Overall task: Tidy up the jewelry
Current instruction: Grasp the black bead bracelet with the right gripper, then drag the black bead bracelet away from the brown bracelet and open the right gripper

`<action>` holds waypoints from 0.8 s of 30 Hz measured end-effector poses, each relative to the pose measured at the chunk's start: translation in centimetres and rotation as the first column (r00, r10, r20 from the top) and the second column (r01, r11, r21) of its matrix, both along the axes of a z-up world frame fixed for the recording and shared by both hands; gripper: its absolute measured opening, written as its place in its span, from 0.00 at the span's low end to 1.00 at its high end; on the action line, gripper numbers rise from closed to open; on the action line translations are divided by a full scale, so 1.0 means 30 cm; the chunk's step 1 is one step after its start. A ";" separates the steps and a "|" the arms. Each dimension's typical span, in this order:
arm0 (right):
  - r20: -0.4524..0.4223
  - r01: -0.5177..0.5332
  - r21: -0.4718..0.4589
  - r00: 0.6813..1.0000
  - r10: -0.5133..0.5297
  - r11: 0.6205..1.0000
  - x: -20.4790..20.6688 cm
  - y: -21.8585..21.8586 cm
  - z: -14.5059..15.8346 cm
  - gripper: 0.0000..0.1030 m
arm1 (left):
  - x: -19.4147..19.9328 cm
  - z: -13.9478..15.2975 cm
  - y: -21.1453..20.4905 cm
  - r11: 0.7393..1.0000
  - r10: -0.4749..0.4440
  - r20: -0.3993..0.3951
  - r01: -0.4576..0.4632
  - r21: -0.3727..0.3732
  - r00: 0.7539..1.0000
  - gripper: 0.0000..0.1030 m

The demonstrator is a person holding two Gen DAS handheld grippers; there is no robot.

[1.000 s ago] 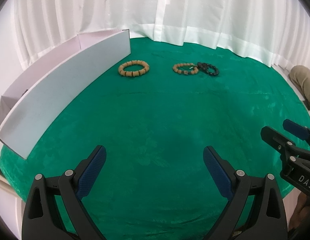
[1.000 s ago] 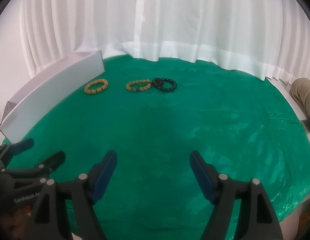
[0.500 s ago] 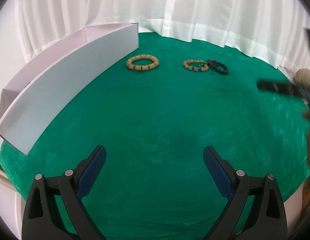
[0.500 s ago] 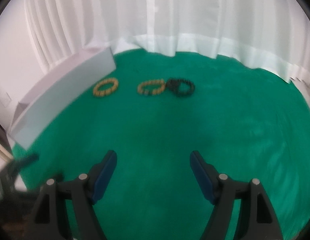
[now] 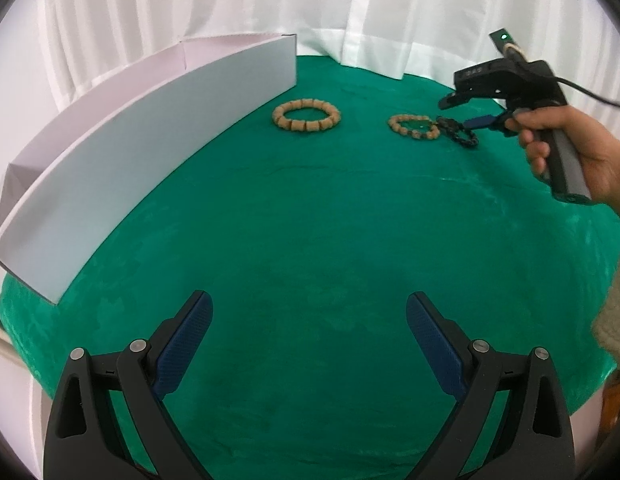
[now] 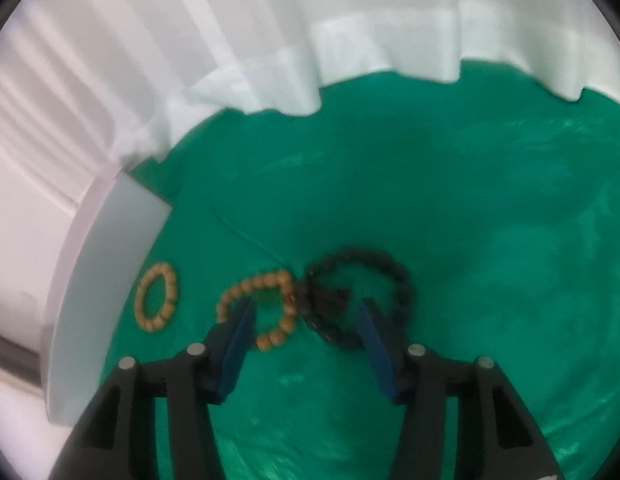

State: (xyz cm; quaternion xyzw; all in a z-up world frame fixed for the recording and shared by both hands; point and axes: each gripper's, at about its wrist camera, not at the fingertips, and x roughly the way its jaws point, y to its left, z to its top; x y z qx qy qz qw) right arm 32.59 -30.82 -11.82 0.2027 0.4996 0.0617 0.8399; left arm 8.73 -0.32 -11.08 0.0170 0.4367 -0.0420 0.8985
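Note:
Three bead bracelets lie on the green cloth (image 5: 310,208): a chunky tan one (image 5: 307,115) (image 6: 157,297), a smaller tan one (image 5: 414,127) (image 6: 266,304) and a black one (image 5: 459,135) (image 6: 364,300) touching it. My right gripper (image 6: 306,306) (image 5: 456,111) is open, low over the spot where the small tan and black bracelets meet, its fingers straddling them. My left gripper (image 5: 308,308) is open and empty, over the near part of the cloth, far from the bracelets.
A long white open box (image 5: 150,144) (image 6: 106,264) stands along the left side of the cloth. White curtains (image 5: 270,8) hang behind. The cloth's edge drops off at the near left and right.
My right gripper has swung forward across the cloth to the small tan and black bracelets, and now shows in the left wrist view. My left gripper has barely moved.

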 end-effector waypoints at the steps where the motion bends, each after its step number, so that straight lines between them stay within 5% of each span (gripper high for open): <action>1: -0.016 0.000 -0.013 1.000 0.000 1.000 0.014 0.016 -0.016 0.51 | -0.004 -0.002 0.005 1.000 0.003 -0.001 -0.003 -0.002 1.000 0.95; 2: -0.041 -0.004 -0.034 0.999 0.003 0.999 0.030 0.035 -0.035 0.50 | -0.003 -0.004 0.012 1.000 0.008 -0.004 -0.008 -0.004 1.000 0.95; 5: -0.055 -0.010 -0.086 0.998 0.005 0.996 0.037 0.072 -0.054 0.21 | -0.001 -0.013 0.024 1.000 0.015 -0.012 -0.015 -0.008 1.000 0.95; 12: 0.059 -0.046 -0.119 0.997 0.053 0.992 -0.099 0.086 0.056 0.18 | -0.001 -0.017 0.017 1.000 0.004 -0.019 -0.005 -0.012 1.000 0.95; 18: 0.041 -0.305 -0.185 0.947 0.318 0.934 -0.352 0.179 0.077 0.18 | 0.001 -0.016 0.011 1.000 0.001 -0.025 -0.002 -0.015 1.000 0.95; 21: 0.013 -0.463 -0.182 0.881 0.473 0.868 -0.529 0.267 0.036 0.25 | -0.006 -0.018 0.019 1.000 0.005 -0.030 -0.006 -0.013 1.000 0.95; 22: 0.005 -0.506 -0.176 0.857 0.515 0.844 -0.585 0.292 0.026 0.34 | -0.007 -0.018 0.023 1.000 0.009 -0.031 -0.009 -0.013 0.999 0.95; 23: -0.002 -0.530 -0.167 0.843 0.537 0.831 -0.639 0.308 0.018 0.55 | -0.006 -0.019 0.027 1.000 0.013 -0.034 -0.013 -0.014 0.999 0.95; 24: 0.005 -0.540 -0.155 0.837 0.547 0.827 -0.688 0.313 0.017 0.61 | -0.002 -0.020 0.029 1.000 0.016 -0.036 -0.017 -0.014 0.999 0.95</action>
